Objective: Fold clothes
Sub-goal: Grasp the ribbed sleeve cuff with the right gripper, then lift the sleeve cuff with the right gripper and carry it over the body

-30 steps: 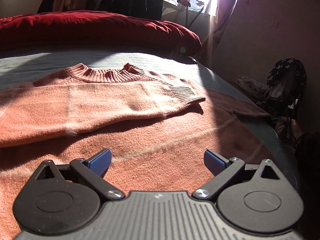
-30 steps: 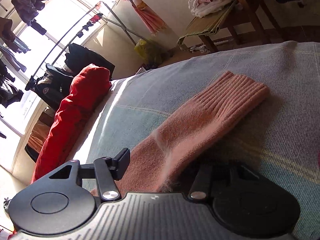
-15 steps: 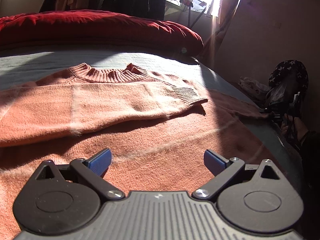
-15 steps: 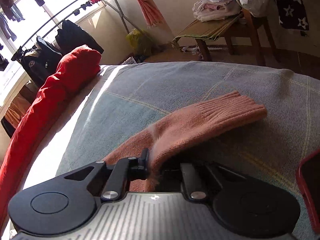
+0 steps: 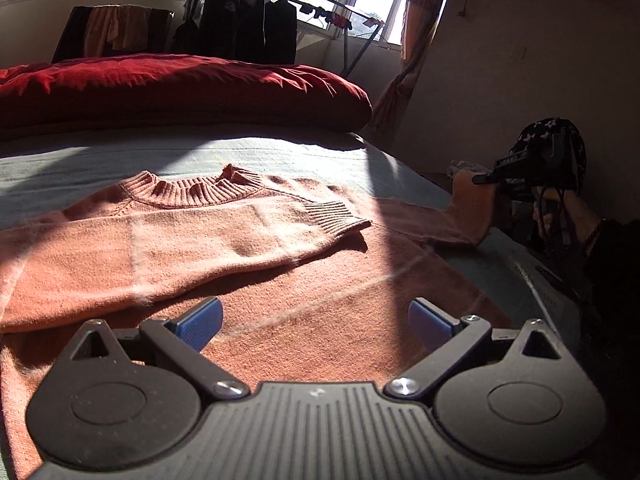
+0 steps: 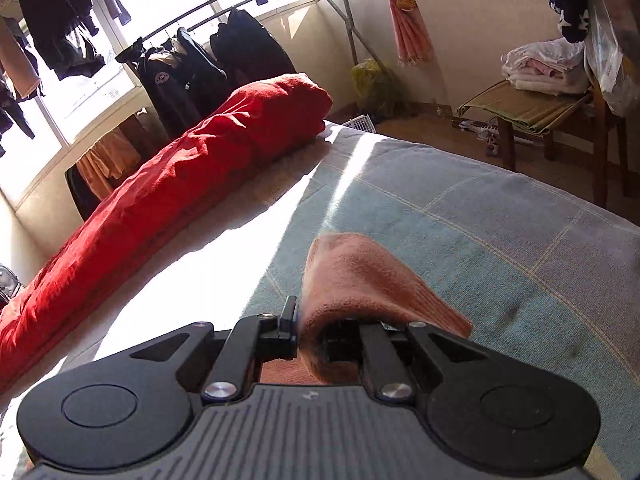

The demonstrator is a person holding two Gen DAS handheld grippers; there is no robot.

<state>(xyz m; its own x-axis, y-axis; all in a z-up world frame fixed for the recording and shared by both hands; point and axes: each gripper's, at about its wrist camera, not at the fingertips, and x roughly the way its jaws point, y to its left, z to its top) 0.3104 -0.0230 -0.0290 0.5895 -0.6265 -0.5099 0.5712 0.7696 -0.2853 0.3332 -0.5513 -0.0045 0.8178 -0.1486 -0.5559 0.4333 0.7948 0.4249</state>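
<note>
A salmon-pink knitted sweater (image 5: 248,280) lies flat on the bed, collar toward the far side. One sleeve (image 5: 224,240) is folded across its chest. My left gripper (image 5: 316,320) hovers open over the sweater's lower body, nothing between its blue pads. The other sleeve (image 6: 360,276) is pinched in my right gripper (image 6: 316,328), which is shut on it and lifts it off the bed cover. In the left wrist view that right gripper (image 5: 492,178) shows at the bed's right edge, with the raised sleeve end (image 5: 472,208) in it.
A red duvet (image 5: 168,88) is rolled along the far side of the bed (image 6: 500,248). Behind it a clothes rack (image 6: 192,56) with dark jackets stands at the window. A wooden chair (image 6: 552,116) with folded laundry stands beyond the bed's corner. A person's hand (image 5: 568,216) holds the right gripper.
My right gripper closed on the sleeve near its cuff, lifted it off the bed and rolled. The left gripper rose a little and stayed open.
</note>
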